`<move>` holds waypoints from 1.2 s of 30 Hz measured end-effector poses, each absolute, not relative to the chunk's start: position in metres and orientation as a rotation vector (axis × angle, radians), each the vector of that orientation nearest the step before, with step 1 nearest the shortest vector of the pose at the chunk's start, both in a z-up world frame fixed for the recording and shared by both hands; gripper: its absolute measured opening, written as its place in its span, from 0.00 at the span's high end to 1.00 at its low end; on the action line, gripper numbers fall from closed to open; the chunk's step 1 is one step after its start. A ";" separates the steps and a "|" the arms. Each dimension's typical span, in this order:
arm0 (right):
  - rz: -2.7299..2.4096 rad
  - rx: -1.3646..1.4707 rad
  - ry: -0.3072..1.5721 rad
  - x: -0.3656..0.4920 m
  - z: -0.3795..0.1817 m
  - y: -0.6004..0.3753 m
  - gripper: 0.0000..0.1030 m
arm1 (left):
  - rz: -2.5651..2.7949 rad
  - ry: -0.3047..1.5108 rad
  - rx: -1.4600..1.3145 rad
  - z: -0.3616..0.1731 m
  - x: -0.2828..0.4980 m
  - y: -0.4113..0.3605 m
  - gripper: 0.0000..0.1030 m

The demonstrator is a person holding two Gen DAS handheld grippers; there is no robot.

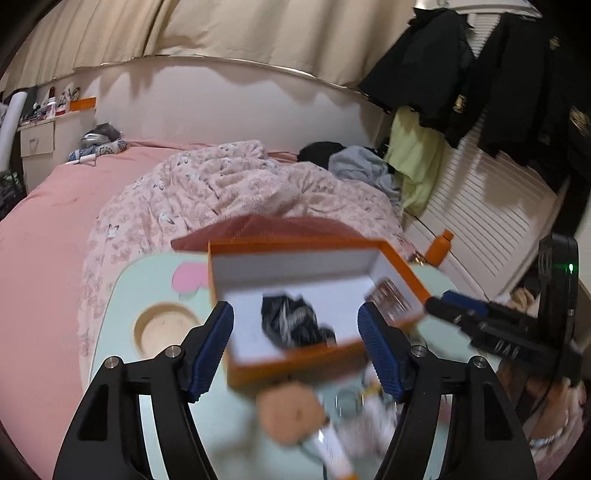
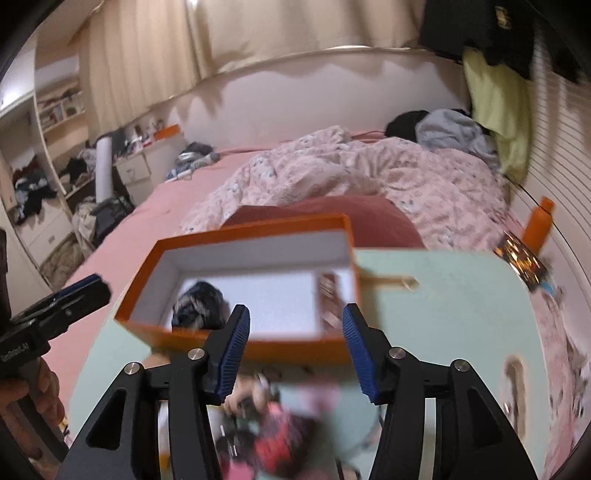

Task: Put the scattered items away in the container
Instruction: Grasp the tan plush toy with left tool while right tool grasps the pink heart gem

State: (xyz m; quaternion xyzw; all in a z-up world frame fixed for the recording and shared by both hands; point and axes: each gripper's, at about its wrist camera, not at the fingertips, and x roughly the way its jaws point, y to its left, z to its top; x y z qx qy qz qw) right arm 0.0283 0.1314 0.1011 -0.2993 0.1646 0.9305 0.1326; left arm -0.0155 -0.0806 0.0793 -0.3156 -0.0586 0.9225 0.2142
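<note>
- Ahead of the fingers, a bed [image 1: 48,229] with a pink sheet and a rumpled floral duvet [image 1: 221,184].
- Beyond it, a white wall [image 1: 229,107] under beige curtains [image 1: 236,29].
- Right of the fingers, dark clothes [image 1: 480,74] hang before white louvred doors [image 1: 480,206].
- Far left, cluttered shelves [image 2: 55,110].

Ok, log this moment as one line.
left gripper: open, empty | right gripper: open, empty | orange box: dark bundle inside | loose items near edge of tray table

One orange box [image 2: 236,332], two items inside
</note>
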 end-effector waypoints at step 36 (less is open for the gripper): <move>2.567 -1.120 0.441 0.085 0.030 0.090 0.63 | 2.478 -0.211 -1.097 0.030 0.040 -0.105 0.51</move>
